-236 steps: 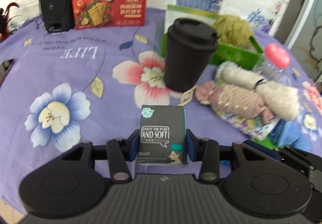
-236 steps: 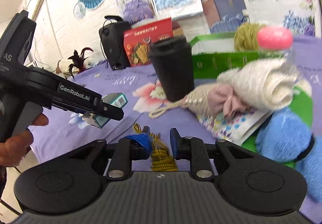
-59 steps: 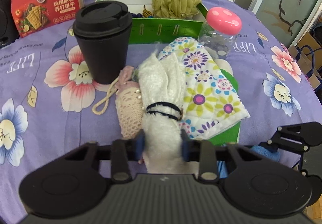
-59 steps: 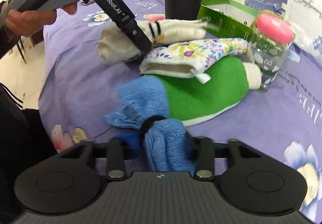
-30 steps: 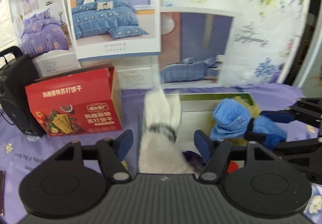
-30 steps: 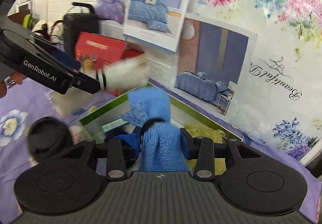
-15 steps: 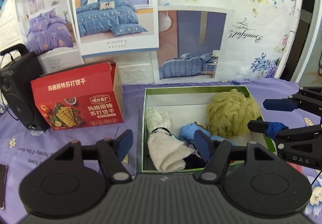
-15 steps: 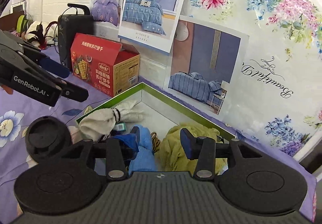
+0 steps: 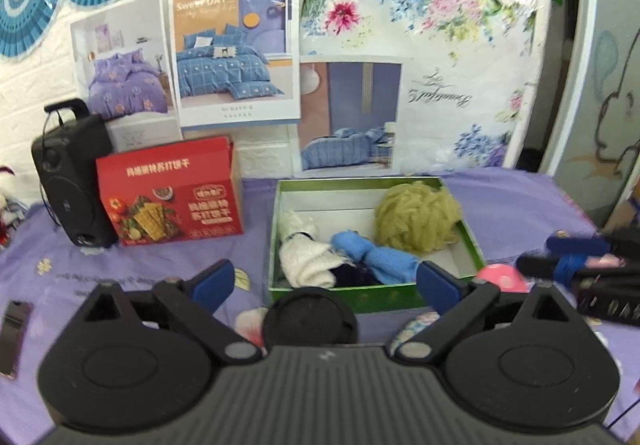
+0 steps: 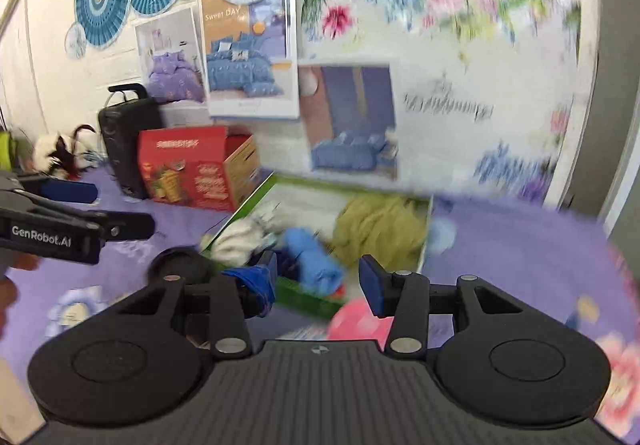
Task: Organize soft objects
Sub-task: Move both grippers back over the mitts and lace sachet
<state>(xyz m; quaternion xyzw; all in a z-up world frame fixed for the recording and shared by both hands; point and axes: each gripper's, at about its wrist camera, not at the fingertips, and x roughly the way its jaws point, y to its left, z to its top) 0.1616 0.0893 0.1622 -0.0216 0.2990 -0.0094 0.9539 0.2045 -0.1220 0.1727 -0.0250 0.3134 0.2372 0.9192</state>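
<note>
While both tools hang above the purple flowered worktop (image 9: 520,201), neither carries anything: the left gripper (image 9: 324,281) stands spread wide and empty, and the right gripper (image 10: 318,277) is likewise parted with nothing between its fingers. Just in front of the green box (image 9: 400,299) sit a black cup lid (image 9: 310,319) and a pink jar cap (image 9: 500,279), the cap close to the box's right front corner. Inside the box lie the soft things: a white towel roll (image 9: 304,261) at the left front, a blue cloth (image 9: 376,255) beside it toward the middle, something dark between them at the front wall, and an olive bath sponge (image 9: 418,215) at the back right. Left of the box stand a red carton (image 9: 172,193) and, further left, a black speaker (image 9: 72,181). Posters cover the wall behind the box.

Judged risk: the right view is smeared by motion, so a hasty sweep could clip the cup or jar near the box front and tip it. The blue cloth lies against the front wall and might be dragged out by a passing finger.
</note>
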